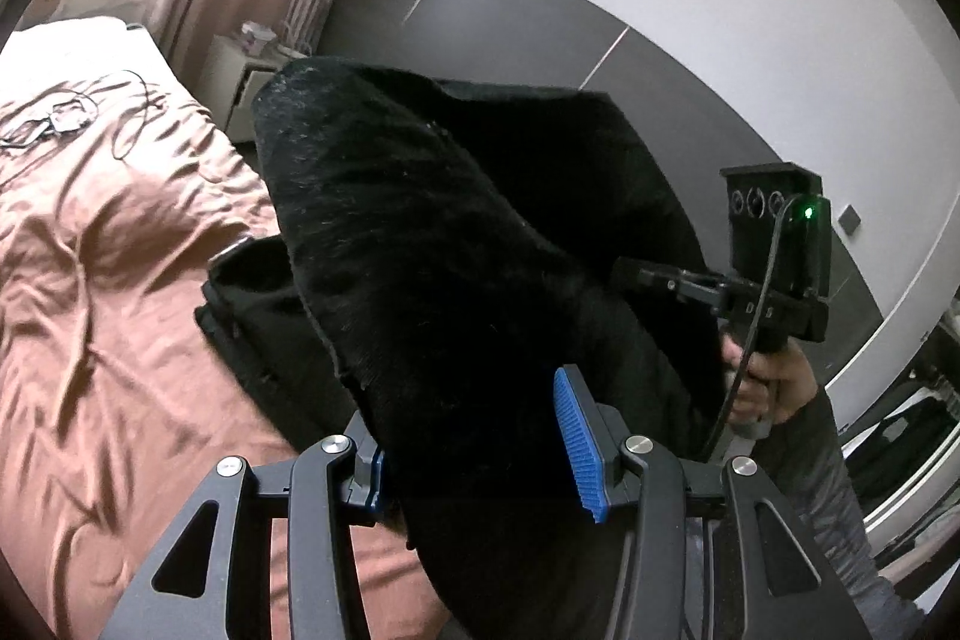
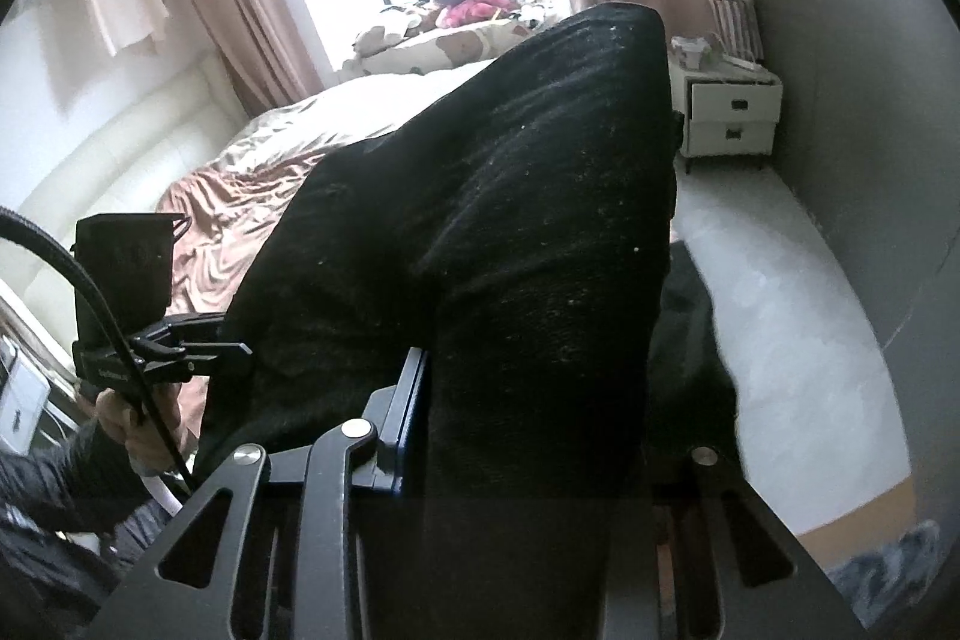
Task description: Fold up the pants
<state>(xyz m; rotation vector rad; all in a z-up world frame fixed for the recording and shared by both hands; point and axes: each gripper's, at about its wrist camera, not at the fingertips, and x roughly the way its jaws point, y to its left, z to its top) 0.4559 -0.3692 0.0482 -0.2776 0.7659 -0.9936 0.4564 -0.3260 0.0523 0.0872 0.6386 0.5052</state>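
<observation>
1. We cannot make out the pants' waistband or hems; black cloth fills both views, and it hides one finger of our right gripper.
2. Left of the pants lies the brown bedspread, wrinkled and bare apart from a cable.
3. The pants hang raised above the bed, their long axis running away from us.
4. Our left gripper is clamped on the pants; the right grips them too.
5. Right of the pants stands a white nightstand beside the grey wall.
</observation>
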